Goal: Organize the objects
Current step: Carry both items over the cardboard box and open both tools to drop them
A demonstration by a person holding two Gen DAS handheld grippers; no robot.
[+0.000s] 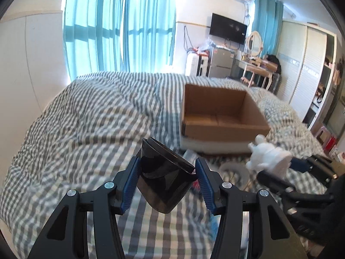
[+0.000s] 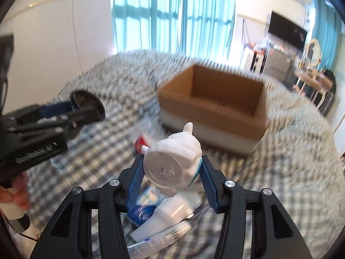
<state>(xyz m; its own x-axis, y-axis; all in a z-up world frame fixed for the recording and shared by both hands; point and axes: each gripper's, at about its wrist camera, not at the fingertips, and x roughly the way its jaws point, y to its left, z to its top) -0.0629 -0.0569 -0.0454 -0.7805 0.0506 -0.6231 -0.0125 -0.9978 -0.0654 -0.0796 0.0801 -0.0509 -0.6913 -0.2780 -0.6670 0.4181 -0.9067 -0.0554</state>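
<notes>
The left gripper (image 1: pixel 167 177) pinches a dark, glossy cup (image 1: pixel 165 172) between its blue pads, the cup tipped on its side above the bed. The right gripper (image 2: pixel 171 172) is clamped on a white figurine (image 2: pixel 174 164), tilted so its round base faces the camera. Under the right gripper lie tubes of toothpaste (image 2: pixel 163 215) in a small heap on the checked grey-and-white bedspread (image 1: pixel 86 118). Further along the bed sits an open cardboard box (image 1: pixel 217 112), well apart from both held things. Beyond the bed hang turquoise curtains (image 1: pixel 120 26), with a wall-mounted television (image 1: pixel 228 31) to their right.
</notes>
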